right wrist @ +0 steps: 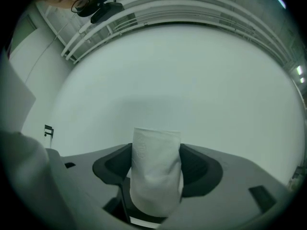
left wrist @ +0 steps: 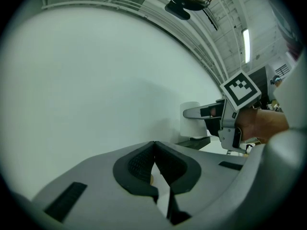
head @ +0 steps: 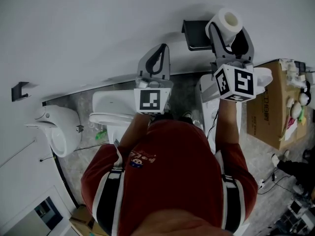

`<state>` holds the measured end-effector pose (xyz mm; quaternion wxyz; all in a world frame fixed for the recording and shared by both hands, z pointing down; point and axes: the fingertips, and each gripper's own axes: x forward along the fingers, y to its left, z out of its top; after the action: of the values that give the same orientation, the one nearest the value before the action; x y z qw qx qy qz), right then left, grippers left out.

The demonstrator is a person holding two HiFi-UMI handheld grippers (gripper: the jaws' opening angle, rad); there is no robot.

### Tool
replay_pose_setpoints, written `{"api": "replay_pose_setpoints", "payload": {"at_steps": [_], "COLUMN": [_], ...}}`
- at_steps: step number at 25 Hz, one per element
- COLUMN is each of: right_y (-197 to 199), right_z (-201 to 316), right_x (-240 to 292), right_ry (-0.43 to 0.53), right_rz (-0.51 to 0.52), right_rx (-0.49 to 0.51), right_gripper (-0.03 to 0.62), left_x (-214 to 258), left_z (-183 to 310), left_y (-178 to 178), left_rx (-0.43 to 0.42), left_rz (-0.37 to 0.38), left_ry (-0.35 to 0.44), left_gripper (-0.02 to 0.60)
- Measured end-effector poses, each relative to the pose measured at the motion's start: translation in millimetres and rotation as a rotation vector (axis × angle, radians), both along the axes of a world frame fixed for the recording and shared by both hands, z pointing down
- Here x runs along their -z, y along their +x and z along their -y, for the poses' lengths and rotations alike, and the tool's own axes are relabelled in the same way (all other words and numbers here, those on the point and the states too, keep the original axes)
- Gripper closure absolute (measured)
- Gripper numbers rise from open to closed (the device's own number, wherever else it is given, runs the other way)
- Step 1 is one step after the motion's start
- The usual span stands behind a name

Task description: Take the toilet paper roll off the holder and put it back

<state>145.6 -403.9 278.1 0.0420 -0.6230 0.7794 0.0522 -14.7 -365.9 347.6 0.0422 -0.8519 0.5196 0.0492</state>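
Holds the toilet paper roll (head: 227, 19) up at one o'clock in the head view, clamped in the right gripper (head: 231, 32), right beside the dark holder (head: 194, 36) on the wall at its nine o'clock. From the right gripper view, plain enough: fingers (right wrist: 204, 164) spread fairly wide and pressing on both flanks of the roll, open tube end up.

Dents a little under that squeeze, so reads as soft and very light. Needs no more force; more would likely crush the cardboard tube. Best gripped just like this, across the wound middle, never by a loose tail, which would only unspool. Not slippery, not brittle, just squashy.

Over to the left gripper (left wrist: 154, 150): idle, fingers closed together with nothing between them, pointing at bare wall. At three o'clock in the left gripper view, shows the roll low over the holder's shelf-like bracket; hard to say from that angle whether clear of it or resting on it.

Judging by all this, calls for lining the roll up with the holder, then a gentle release. Down at seven o'clock in the head view, a toilet (head: 106, 104); off at four, a cardboard box (head: 268, 107).
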Motion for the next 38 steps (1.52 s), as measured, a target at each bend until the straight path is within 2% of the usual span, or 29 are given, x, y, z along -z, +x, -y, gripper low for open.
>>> {"api": "replay_pose_setpoints", "payload": {"at_steps": [7, 17, 20, 25, 31, 38], "right_y": [-12, -15, -12, -6, 9, 37], "right_z": [10, 10, 7, -4, -23, -47], "right_x": [-24, -23, -19, -1, 23, 23], "right_ry": [-0.083, -0.083, -0.059, 0.002, 0.073, 0.08], "right_rz": [-0.029, -0.052, -0.04, -0.022, -0.003, 0.003], "right_rx": [0.022, 0.02, 0.005, 0.007, -0.017, -0.058], "right_gripper": [0.285, 0.276, 0.258, 0.243, 0.241, 0.242], "left_x": [0, 3, 5, 1, 16, 25], "left_z": [2, 0, -1, -3, -4, -7], "left_y": [-2, 0, 0, 0, 5, 15], "left_rx": [-0.002, -0.011, -0.006, 0.0, -0.007, -0.012], "left_rz": [0.002, 0.011, 0.002, 0.032, 0.028, 0.024], "left_ry": [-0.004, 0.004, 0.005, 0.014, 0.038, 0.046], "left_gripper": [0.563, 0.563, 0.563, 0.563, 0.563, 0.563]}}
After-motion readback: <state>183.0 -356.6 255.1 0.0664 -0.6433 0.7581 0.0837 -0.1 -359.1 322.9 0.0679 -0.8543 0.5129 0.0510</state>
